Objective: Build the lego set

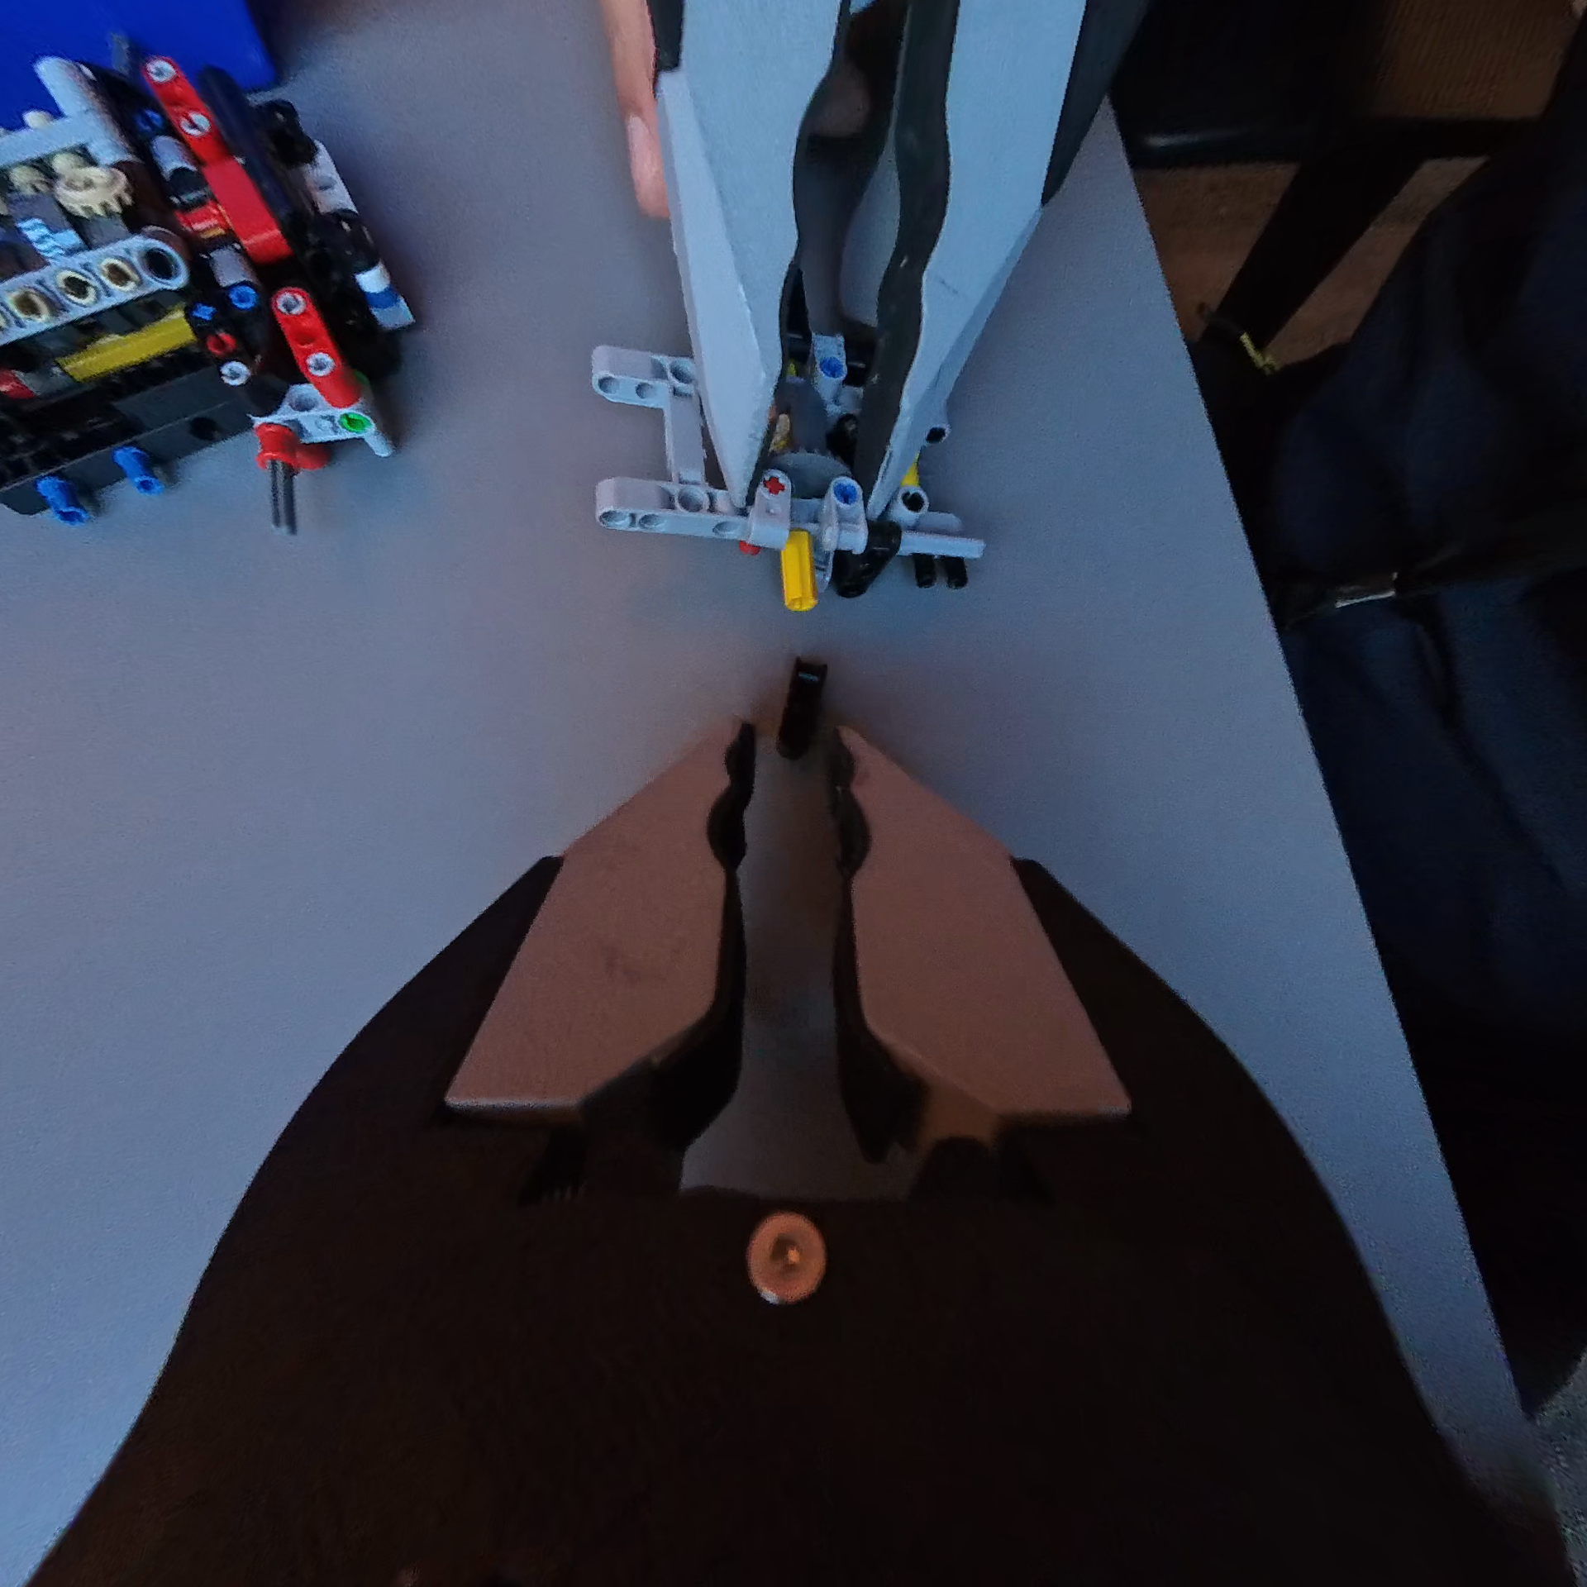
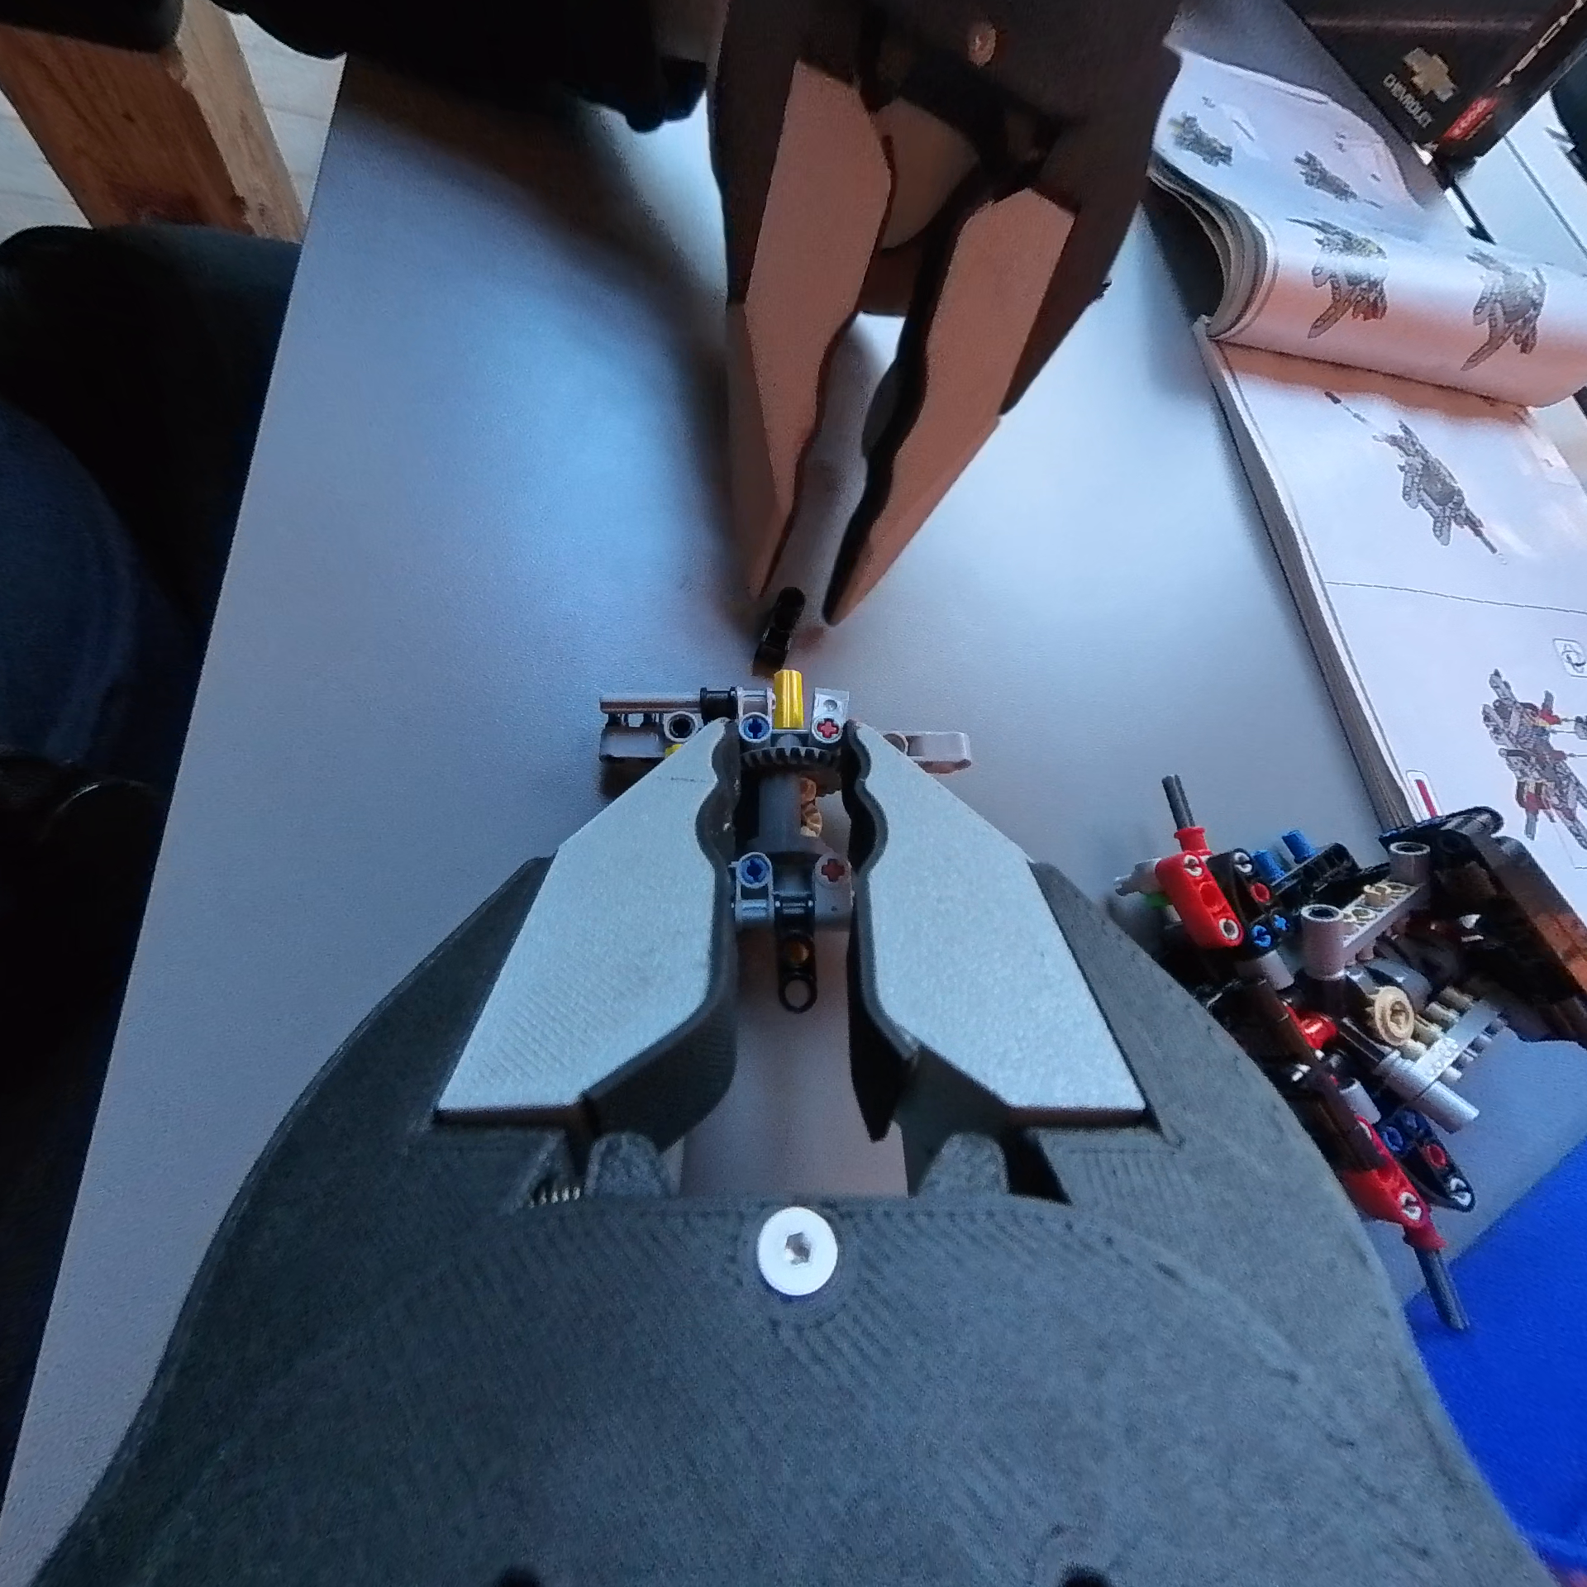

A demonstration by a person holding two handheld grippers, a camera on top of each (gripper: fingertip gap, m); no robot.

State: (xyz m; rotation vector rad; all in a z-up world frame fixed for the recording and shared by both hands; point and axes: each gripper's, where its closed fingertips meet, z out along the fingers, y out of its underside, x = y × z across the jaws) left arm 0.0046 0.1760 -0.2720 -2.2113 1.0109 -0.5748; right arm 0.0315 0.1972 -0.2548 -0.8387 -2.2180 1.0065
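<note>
Left wrist view, left to right: a large multicoloured brick-built chassis (image 1: 172, 283) is seen at the far left of the grey tabletop (image 1: 429, 687), with a blue sheet (image 1: 129, 34) behind it. The left claw (image 1: 794, 734) is positioned mid-frame, low over the tabletop, its copper-toned fingers (image 1: 653, 927) parted. A small black connector piece (image 1: 800, 706) lies on the tabletop at the fingertips, partly between them; a gap is visible on both sides, so nothing is gripped. Just beyond it sits a small grey brick subassembly (image 1: 687, 507) with a yellow bush (image 1: 797, 571) pointing toward the black piece, close but apart. The right claw (image 1: 807, 464) is seen coming down from the top, clamped on the subassembly's central gear section. A dark chair (image 1: 1417, 429) is seen past the tabletop edge at right. Right wrist view confirms it: the right claw's grey fingers (image 2: 601, 945) are pressed on both sides of the dark gear housing (image 2: 777, 824), with the subassembly resting on the tabletop. An open instruction booklet (image 2: 1417, 429) lies to the right, and a dark box (image 2: 1443, 60) sits at the top right corner.
</note>
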